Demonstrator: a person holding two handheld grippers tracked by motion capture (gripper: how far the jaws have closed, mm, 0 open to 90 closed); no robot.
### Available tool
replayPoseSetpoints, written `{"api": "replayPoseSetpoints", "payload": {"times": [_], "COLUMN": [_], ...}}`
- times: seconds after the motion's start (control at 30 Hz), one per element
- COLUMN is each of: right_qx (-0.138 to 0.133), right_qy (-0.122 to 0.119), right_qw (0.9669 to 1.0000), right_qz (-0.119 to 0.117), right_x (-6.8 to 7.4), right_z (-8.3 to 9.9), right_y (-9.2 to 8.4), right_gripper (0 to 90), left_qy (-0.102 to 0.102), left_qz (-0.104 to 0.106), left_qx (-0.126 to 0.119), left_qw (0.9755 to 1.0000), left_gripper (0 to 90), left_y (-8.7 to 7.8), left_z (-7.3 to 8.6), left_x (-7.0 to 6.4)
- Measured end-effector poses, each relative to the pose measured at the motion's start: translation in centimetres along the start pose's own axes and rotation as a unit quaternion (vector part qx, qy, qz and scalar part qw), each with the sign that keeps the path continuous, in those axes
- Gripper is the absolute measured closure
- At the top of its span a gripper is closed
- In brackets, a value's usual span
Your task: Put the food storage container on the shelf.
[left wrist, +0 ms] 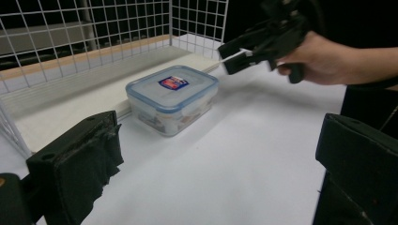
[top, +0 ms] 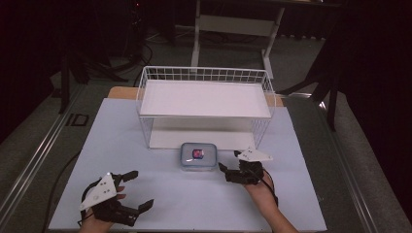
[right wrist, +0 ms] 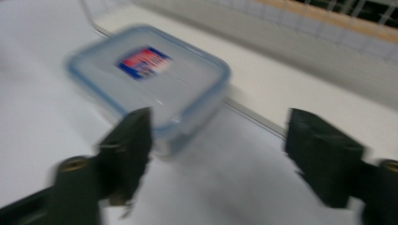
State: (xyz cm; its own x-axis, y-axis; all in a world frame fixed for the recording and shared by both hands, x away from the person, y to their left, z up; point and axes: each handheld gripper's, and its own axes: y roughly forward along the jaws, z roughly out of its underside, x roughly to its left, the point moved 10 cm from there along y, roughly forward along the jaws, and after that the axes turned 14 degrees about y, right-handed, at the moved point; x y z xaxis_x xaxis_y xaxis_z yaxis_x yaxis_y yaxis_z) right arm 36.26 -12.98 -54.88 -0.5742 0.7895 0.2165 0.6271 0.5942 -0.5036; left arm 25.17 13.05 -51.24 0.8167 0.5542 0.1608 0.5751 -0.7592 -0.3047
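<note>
A dim lab or recording studio, not a home.
A white-topped table (top: 145, 194) stood on grey carpet, with black curtains (top: 379, 58) behind, cables (top: 141, 53) trailing on the floor, a white desk frame (top: 233, 24) and dark stand legs (top: 311, 82).

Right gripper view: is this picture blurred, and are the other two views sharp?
Right gripper view: motion blur smears the clear plastic box with blue-rimmed lid and the open right claw. Left gripper view: sharp. High view: sharp on the white table, dark surroundings.
</note>
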Motion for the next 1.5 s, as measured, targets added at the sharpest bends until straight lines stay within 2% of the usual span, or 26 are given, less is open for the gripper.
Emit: {"api": "replayPoseSetpoints", "payload": {"times": [0.03, 0.1, 0.13, 0.2, 0.23, 0.3, 0.37, 0.4, 0.5, 0.53, 0.6, 0.73, 0.77, 0.83, 0.93, 1.0, 1.07, 1.13, 1.17, 1.2, 1.23, 1.27, 1.33, 1.37, 1.47, 1.5], "right_qx": [-0.012, -0.02, -0.021, -0.023, -0.023, -0.032, -0.043, -0.047, -0.033, -0.037, -0.042, -0.049, -0.044, -0.011, 0.014, 0.013, 0.011, 0.013, 0.013, 0.015, 0.025, 0.025, 0.032, 0.032, 0.027, 0.037], "right_qy": [0.001, -0.004, -0.004, -0.014, -0.023, -0.028, -0.034, -0.037, -0.038, -0.028, -0.023, -0.009, -0.003, 0.009, 0.023, 0.032, 0.035, 0.047, 0.047, 0.055, 0.071, 0.071, 0.091, 0.091, 0.095, 0.099], "right_qw": [0.9997, 0.9996, 0.9995, 0.9995, 0.9993, 0.999, 0.9985, 0.9982, 0.9987, 0.9986, 0.9981, 0.9985, 0.9989, 0.9999, 0.9996, 0.9994, 0.9992, 0.9982, 0.9982, 0.9975, 0.9966, 0.9966, 0.9947, 0.9947, 0.9945, 0.9937], "right_qz": [-0.023, -0.016, -0.023, -0.018, -0.018, -0.011, -0.005, -0.002, -0.01, -0.024, -0.039, -0.025, -0.018, 0.005, -0.002, -0.01, -0.017, -0.033, -0.033, -0.044, -0.035, -0.035, -0.035, -0.035, -0.037, -0.037], "right_x": [0.7, 1.1, 1.3, 1.3, 1.4, 1.3, 1.2, 1.2, 1.1, 1.1, 1.0, 0.3, 0.1, -0.4, -0.3, -0.3, -0.3, -0.2, -0.2, -0.1, -0.2, -0.2, -0.2, -0.2, -0.3, -0.3], "right_z": [-0.4, -0.8, -0.9, -1.1, -1.2, -1.6, -2.1, -2.3, -2.5, -2.7, -2.9, -3.3, -3.3, -2.7, -2.3, -2.4, -2.6, -2.8, -2.8, -2.9, -2.9, -2.9, -2.8, -2.8, -3.1, -3.0], "right_y": [-0.7, -1.3, -1.5, -1.9, -2.0, -2.3, -2.6, -2.7, -2.5, -2.5, -2.3, -2.0, -1.8, -1.1, -0.3, 0.1, 0.6, 1.0, 1.0, 1.3, 2.0, 2.0, 2.5, 2.5, 3.3, 3.7], "right_gripper": [13.6, 12.3, 11.6, 11.6, 11.8, 13.3, 13.9, 15.1, 19.7, 24.5, 26.0, 25.6, 23.4, 21.1, 21.0, 20.6, 20.6, 18.9, 18.9, 15.6, 13.5, 12.6, 12.2, 12.2, 10.8, 10.8], "left_qy": [0.002, 0.013, 0.012, 0.002, 0.0, -0.01, -0.014, -0.013, -0.01, -0.008, -0.007, -0.011, -0.011, -0.012, -0.014, -0.025, -0.026, -0.037, -0.037, -0.05, -0.059, -0.067, -0.083, -0.083, -0.098, -0.103], "left_qz": [0.001, -0.001, -0.002, 0.001, -0.004, 0.0, -0.001, 0.006, 0.019, 0.021, 0.02, 0.017, 0.014, 0.016, 0.022, 0.029, 0.031, 0.034, 0.034, 0.039, 0.042, 0.042, 0.055, 0.055, 0.05, 0.049], "left_qx": [0.003, 0.014, 0.014, 0.018, 0.021, 0.02, 0.031, 0.037, 0.047, 0.051, 0.054, 0.058, 0.062, 0.065, 0.075, 0.077, 0.08, 0.078, 0.078, 0.081, 0.081, 0.082, 0.087, 0.087, 0.106, 0.109], "left_qw": [1.0, 0.9998, 0.9998, 0.9998, 0.9998, 0.9998, 0.9994, 0.9992, 0.9987, 0.9985, 0.9983, 0.9981, 0.9979, 0.9977, 0.9968, 0.9963, 0.996, 0.9957, 0.9957, 0.9946, 0.9941, 0.9935, 0.9912, 0.9912, 0.9882, 0.9875], "left_gripper": [1.4, 1.4, 1.4, 1.4, 1.4, 1.4, 1.4, 1.3, 1.3, 1.3, 1.3, 1.2, 1.2, 1.2, 0.3, 0.3, 0.3, 0.3, 0.3, 0.3, 0.3, 0.3, 0.3, 0.3, 0.4, 0.4], "left_y": [0.2, 0.7, 0.9, 1.6, 1.8, 2.3, 2.9, 3.4, 4.6, 4.9, 5.7, 7.0, 7.4, 8.1, 9.2, 10.0, 10.8, 11.6, 11.6, 12.2, 12.5, 12.8, 13.3, 13.3, 14.4, 14.7], "left_z": [-0.1, -0.3, -0.5, -1.1, -1.3, -1.9, -2.3, -2.5, -3.0, -3.0, -3.3, -3.6, -3.6, -3.5, -3.3, -3.2, -3.1, -3.0, -3.0, -2.7, -2.6, -2.5, -2.1, -2.1, -1.2, -1.0], "left_x": [0.2, 0.6, 0.8, 1.4, 1.7, 2.0, 2.3, 2.4, 2.3, 2.4, 2.6, 3.2, 3.4, 3.7, 3.9, 4.0, 4.1, 4.3, 4.3, 4.4, 4.6, 4.7, 4.7, 4.7, 5.3, 5.5]}}
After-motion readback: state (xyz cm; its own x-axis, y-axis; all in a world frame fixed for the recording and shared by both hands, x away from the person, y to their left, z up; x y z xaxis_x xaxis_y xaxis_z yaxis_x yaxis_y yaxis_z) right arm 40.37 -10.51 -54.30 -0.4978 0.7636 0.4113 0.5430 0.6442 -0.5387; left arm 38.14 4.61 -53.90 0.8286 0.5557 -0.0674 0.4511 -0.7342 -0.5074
